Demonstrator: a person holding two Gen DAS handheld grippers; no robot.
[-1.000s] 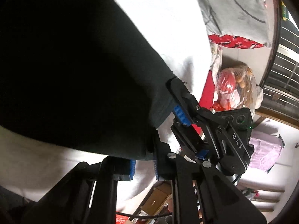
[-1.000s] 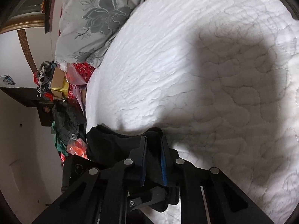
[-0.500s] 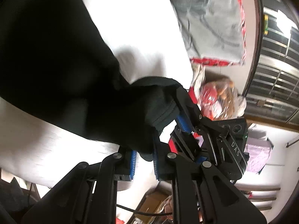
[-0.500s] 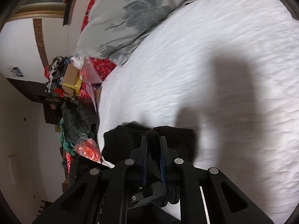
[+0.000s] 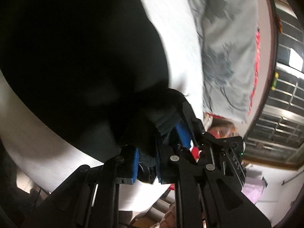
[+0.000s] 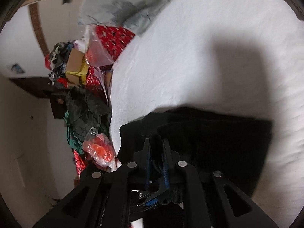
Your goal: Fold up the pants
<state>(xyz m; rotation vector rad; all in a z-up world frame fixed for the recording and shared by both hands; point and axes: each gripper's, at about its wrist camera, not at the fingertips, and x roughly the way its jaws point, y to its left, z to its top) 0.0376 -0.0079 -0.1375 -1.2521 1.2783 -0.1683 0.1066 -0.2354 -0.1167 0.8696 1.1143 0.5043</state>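
Note:
The black pants (image 5: pixel 76 53) lie on a white quilted bed (image 5: pixel 178 43) and fill the left of the left wrist view. My left gripper (image 5: pixel 146 152) is shut on a bunched edge of the pants. The right gripper (image 5: pixel 182 117) shows beside it, also clamped on the same edge. In the right wrist view my right gripper (image 6: pixel 155 152) is shut on the black pants (image 6: pixel 218 138), which spread to the right over the white bed (image 6: pixel 190 57).
A grey floral pillow (image 5: pixel 228 47) lies at the head of the bed, also in the right wrist view (image 6: pixel 125 5). Beside the bed are a cardboard box (image 6: pixel 76 66), dark clothes (image 6: pixel 85 112) and an orange plastic bag (image 6: pixel 98 150).
Both grippers have lifted and carried the pants edge across the bed toward the pillow. The fabric has bunched and doubled over itself. Both stay shut on it.

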